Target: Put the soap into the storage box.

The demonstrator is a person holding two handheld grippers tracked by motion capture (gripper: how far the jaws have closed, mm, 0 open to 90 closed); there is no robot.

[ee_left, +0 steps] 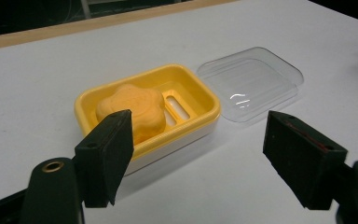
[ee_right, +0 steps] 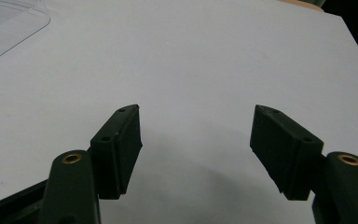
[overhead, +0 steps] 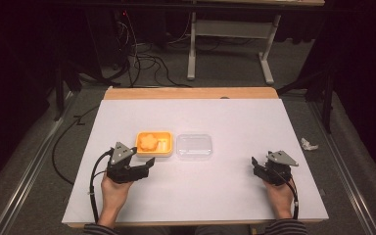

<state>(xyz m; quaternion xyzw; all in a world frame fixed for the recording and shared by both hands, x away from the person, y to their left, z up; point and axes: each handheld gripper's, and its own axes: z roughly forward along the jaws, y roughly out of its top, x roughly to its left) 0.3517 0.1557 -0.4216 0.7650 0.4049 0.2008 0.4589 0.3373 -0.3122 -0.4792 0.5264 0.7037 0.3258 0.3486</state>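
A yellow soap dish [overhead: 167, 138] [ee_left: 88, 100] sits near the middle of the white table, holding an orange flower-shaped soap [overhead: 149, 141] [ee_left: 131, 108]. Its clear plastic lid [overhead: 194, 146] [ee_left: 251, 82] lies flat just right of the dish; a corner of the lid [ee_right: 7, 23] appears in the right gripper view. My left gripper [overhead: 144, 163] [ee_left: 200, 149] is open, just in front of the dish, with nothing between its jaws. My right gripper [overhead: 255, 164] [ee_right: 196, 135] is open over bare table at the right, well away from the lid.
The white table [overhead: 235, 117] has a wooden strip [overhead: 191, 93] along its far edge. Cables and a metal frame leg [overhead: 192, 44] lie on the floor beyond. A crumpled white scrap [overhead: 308, 144] lies on the floor to the right of the table.
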